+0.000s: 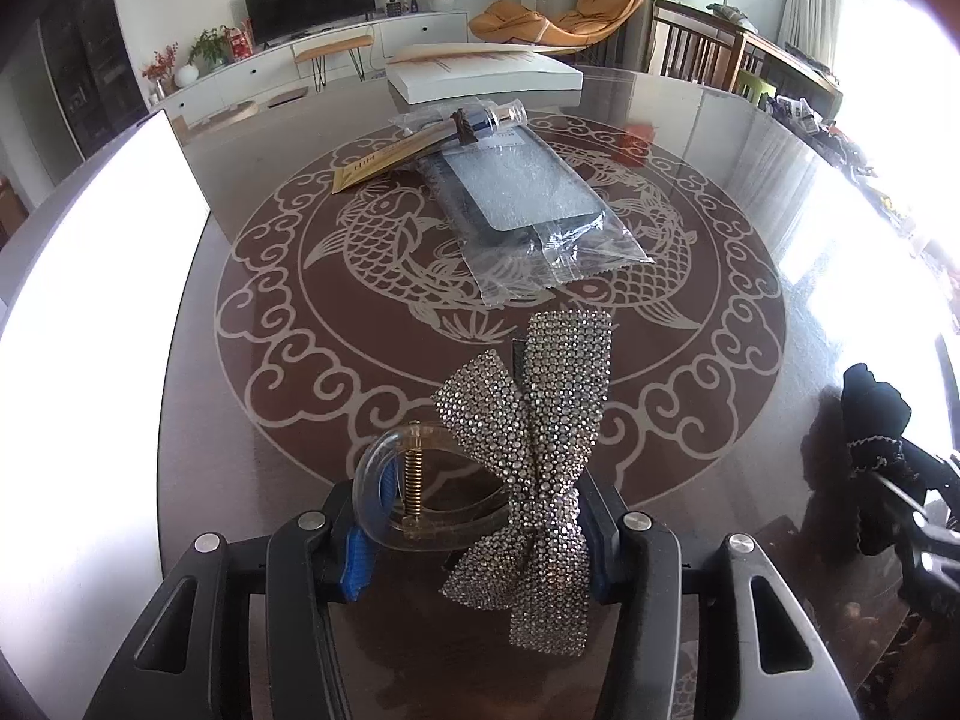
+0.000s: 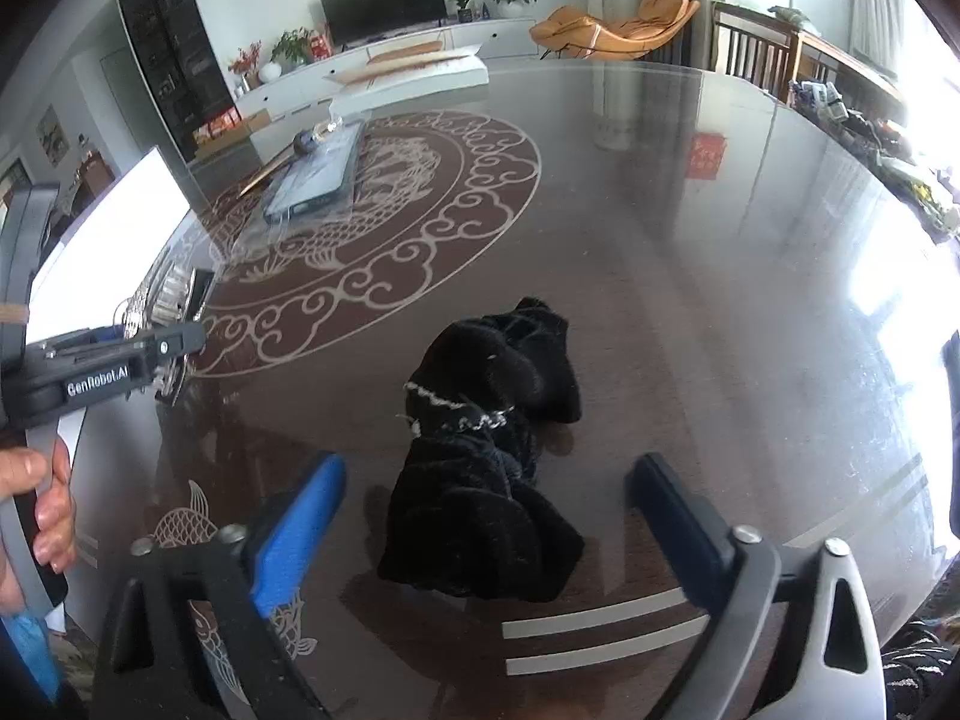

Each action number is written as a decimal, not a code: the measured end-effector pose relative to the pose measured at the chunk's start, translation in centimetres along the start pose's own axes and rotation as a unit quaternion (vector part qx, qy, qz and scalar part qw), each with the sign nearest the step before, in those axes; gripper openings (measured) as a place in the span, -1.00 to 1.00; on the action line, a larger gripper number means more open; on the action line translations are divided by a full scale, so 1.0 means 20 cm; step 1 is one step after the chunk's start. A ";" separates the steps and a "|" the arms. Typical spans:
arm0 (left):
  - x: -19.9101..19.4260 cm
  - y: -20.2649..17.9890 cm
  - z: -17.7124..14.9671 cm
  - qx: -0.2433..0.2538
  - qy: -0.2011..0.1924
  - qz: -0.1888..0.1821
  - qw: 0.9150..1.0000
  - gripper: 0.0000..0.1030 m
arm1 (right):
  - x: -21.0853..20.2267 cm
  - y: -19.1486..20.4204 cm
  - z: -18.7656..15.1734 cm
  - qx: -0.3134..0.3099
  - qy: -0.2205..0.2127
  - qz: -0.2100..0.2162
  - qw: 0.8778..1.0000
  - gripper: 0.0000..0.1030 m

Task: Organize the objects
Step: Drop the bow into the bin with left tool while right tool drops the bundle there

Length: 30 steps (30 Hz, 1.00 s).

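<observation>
The left tongs (image 1: 474, 531) are closed on a rhinestone bow hair clip (image 1: 534, 468), the blue pad on one side against its clear plastic claw with the brass spring, the other finger against the bow's knot; the right tongs (image 2: 486, 516) stand part open, straddling a black velvet bow (image 2: 489, 468) that lies on the glossy counter (image 2: 720, 300), and neither pad appears to touch the cloth

The clip looks light but awkward; the plastic claw is stiff and smooth, likely to slip or spring if squeezed off-centre, and the studded ribbon is floppy, so a hold across the claw and the knot seems the sound one; the velvet bow looks soft, light and easily crushed, with a thin beaded chain round its waist; pinching at that narrow waist would gather both lobes, I judge

Farther along the counter sits a phone case in a clear bag (image 1: 540, 210) with a small bottle (image 1: 486, 120) and a gold-coloured packet (image 1: 384, 162) at its far end, and a white box (image 1: 480, 75) beyond

The left wrist view alone shows the grip on the clip and the bag's contents plainly; it catches the velvet bow only as a dark shape at its right edge; the right wrist view shows the gap between pads and velvet, and a hand (image 2: 42, 498) holding the left tool's handle
</observation>
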<state>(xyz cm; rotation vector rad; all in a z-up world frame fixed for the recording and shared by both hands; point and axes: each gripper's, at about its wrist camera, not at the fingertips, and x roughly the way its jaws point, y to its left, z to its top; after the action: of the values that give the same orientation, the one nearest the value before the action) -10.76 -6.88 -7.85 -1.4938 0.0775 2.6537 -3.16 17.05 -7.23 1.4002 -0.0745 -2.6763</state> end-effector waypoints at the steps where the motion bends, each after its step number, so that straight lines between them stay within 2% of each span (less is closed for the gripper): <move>1: -0.02 0.01 -0.02 -0.011 -0.002 -0.011 1.000 0.00 | 0.00 0.00 0.00 -0.002 -0.001 0.006 1.000 -0.31; 7: -0.28 0.06 -0.10 -0.051 -0.042 -0.072 0.995 0.00 | -0.05 -0.04 -0.03 0.026 -0.008 0.018 0.999 -0.32; 10: -0.50 0.15 -0.09 -0.069 -0.081 -0.110 0.988 0.00 | -0.12 0.00 -0.03 0.022 -0.017 0.022 0.999 -0.32; 13: -0.75 0.28 -0.09 -0.071 -0.126 -0.104 0.984 0.01 | -0.24 0.16 0.01 0.000 -0.034 0.058 0.998 -0.32; 15: -0.87 0.41 -0.10 -0.075 -0.143 -0.085 0.983 0.01 | -0.33 0.32 0.06 -0.021 -0.043 0.102 0.994 -0.32; 18: -1.00 0.65 -0.17 -0.093 -0.146 -0.025 0.985 0.01 | -0.50 0.64 0.15 -0.075 -0.063 0.175 0.980 -0.32; 22: -1.05 1.01 -0.35 -0.138 -0.114 0.060 0.982 0.01 | -0.66 1.10 0.19 -0.161 -0.057 0.277 0.946 -0.32; 24: -1.05 1.19 -0.47 -0.171 -0.092 0.090 0.977 0.01 | -0.69 1.35 0.15 -0.202 -0.037 0.321 0.925 -0.32; 26: -1.04 1.33 -0.59 -0.212 -0.069 0.112 0.968 0.02 | -0.67 1.55 0.11 -0.233 -0.011 0.345 0.909 -0.30; 27: -1.03 1.38 -0.63 -0.232 -0.052 0.132 0.962 0.02 | -0.64 1.65 0.07 -0.252 0.003 0.348 0.903 -0.23; 28: -1.01 1.44 -0.68 -0.252 -0.034 0.156 0.954 0.09 | -0.60 1.76 0.03 -0.277 0.022 0.340 0.898 -0.01; 29: -1.00 1.49 -0.71 -0.270 -0.021 0.174 0.947 0.28 | -0.56 1.85 -0.01 -0.299 0.038 0.327 0.896 0.16; 30: -0.99 1.52 -0.74 -0.284 -0.013 0.184 0.941 0.37 | -0.53 1.91 -0.05 -0.312 0.049 0.319 0.893 0.37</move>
<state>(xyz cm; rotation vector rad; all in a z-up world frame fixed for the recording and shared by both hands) 8.78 -39.63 1.24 -1.7313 -0.5056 3.1794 6.74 -19.54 4.59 1.0489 0.2665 -1.8421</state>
